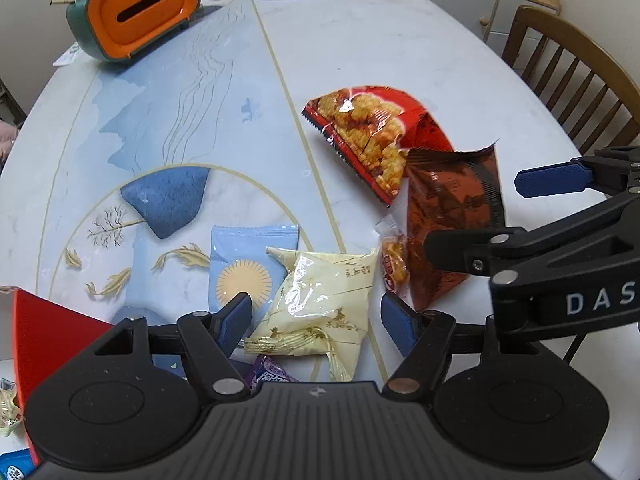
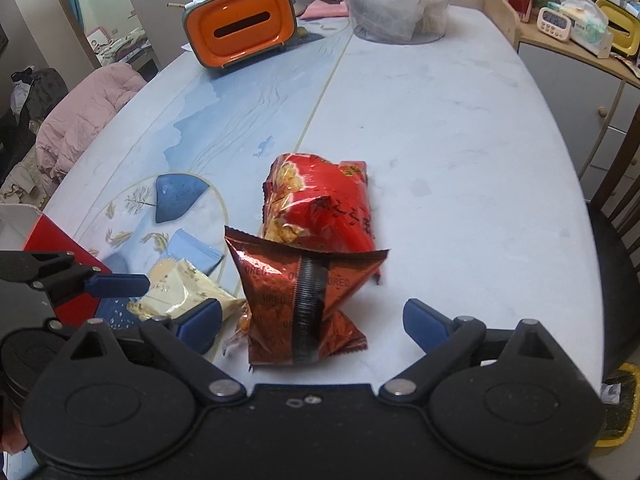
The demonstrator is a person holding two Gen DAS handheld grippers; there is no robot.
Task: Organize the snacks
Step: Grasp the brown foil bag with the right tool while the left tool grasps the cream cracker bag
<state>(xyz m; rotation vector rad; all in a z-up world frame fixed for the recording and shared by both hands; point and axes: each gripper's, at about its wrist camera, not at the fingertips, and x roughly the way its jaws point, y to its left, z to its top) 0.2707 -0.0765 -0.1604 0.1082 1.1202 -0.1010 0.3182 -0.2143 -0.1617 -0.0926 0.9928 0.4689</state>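
Observation:
My left gripper [image 1: 316, 322] is open, its blue pads on either side of a pale yellow snack packet [image 1: 320, 300] lying on the table. A light blue packet with a sun [image 1: 244, 256] lies partly under it. A big red snack bag [image 1: 368, 136] and a dark red Oreo packet [image 1: 448, 216] lie to the right. My right gripper [image 2: 312, 326] is open around the near end of the Oreo packet [image 2: 304, 292], with the red bag [image 2: 320, 204] behind it. The yellow packet [image 2: 180, 288] shows at the left of the right wrist view.
A red box [image 1: 48, 324] stands at the left edge, also in the right wrist view [image 2: 60, 240]. An orange and green tissue holder [image 1: 136, 8] and a clear tub [image 2: 396, 0] stand at the back. A small purple packet [image 1: 272, 374] lies under my left gripper. A wooden chair [image 1: 576, 80] stands at the right.

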